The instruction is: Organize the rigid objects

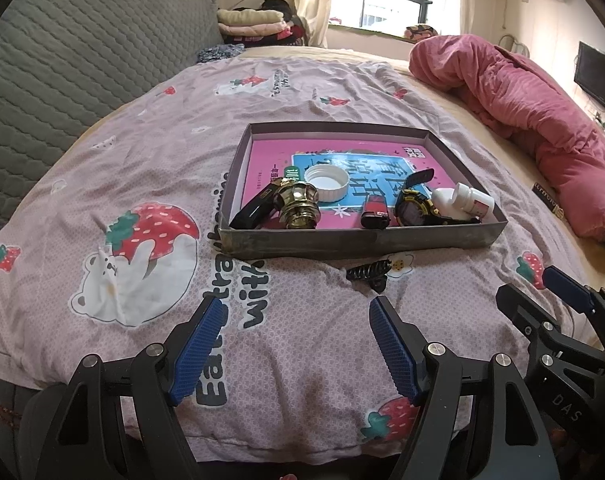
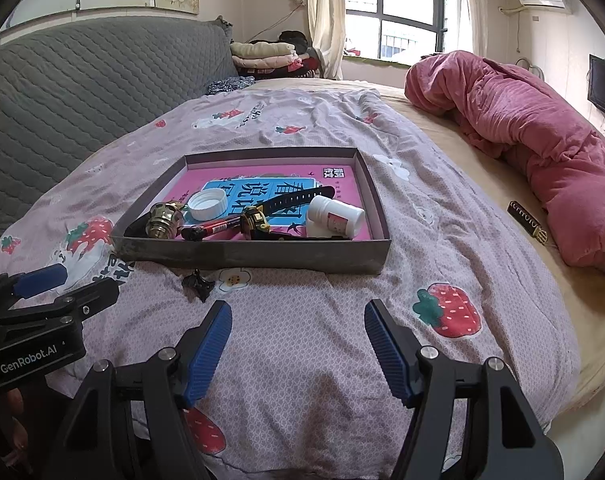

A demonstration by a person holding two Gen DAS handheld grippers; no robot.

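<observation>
A shallow grey box lies on the bed sheet. In it are a brass knob, a white cap, a red and black lighter, a black and yellow watch, a white bottle and a black oblong item. A black hair claw lies on the sheet just in front of the box. My left gripper is open and empty, short of the claw. My right gripper is open and empty to the claw's right.
A rolled pink quilt lies along the right of the bed. A grey quilted headboard stands at the left. A small dark label strip lies beside the quilt. Folded clothes are stacked at the back.
</observation>
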